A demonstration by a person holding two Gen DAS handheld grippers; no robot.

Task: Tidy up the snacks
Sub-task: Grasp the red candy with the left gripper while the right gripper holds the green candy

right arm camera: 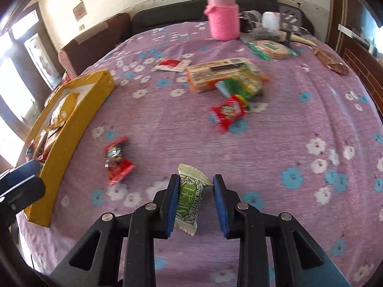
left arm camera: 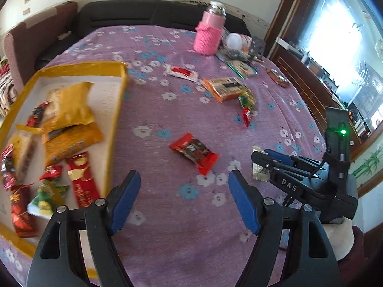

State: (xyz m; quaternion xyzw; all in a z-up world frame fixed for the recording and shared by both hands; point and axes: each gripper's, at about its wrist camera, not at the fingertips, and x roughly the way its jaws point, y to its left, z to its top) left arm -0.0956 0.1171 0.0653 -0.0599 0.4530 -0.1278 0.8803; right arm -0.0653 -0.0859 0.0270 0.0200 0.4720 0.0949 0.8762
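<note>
A yellow-rimmed box (left arm camera: 119, 95) at the table's left holds several snack packs; it also shows in the right wrist view (right arm camera: 71, 129). My left gripper (left arm camera: 184, 191) is open and empty above the cloth, right of the box. A red and dark snack pack (left arm camera: 194, 152) lies just ahead of it, also seen in the right wrist view (right arm camera: 116, 160). My right gripper (right arm camera: 195, 191) has its jaws around a white and green candy (right arm camera: 189, 198); the left pad touches it, the right pad stands apart. In the left wrist view the right gripper (left arm camera: 261, 161) and the candy (left arm camera: 258, 170) are at the right.
Loose snacks lie further back: a red pack (right arm camera: 228, 113), a green pack (right arm camera: 241, 86), an orange box (right arm camera: 215, 74), a white and red sachet (right arm camera: 171, 65). A pink flask (right arm camera: 222, 14) and clutter stand at the far edge. The table has a purple flowered cloth (right arm camera: 299, 131).
</note>
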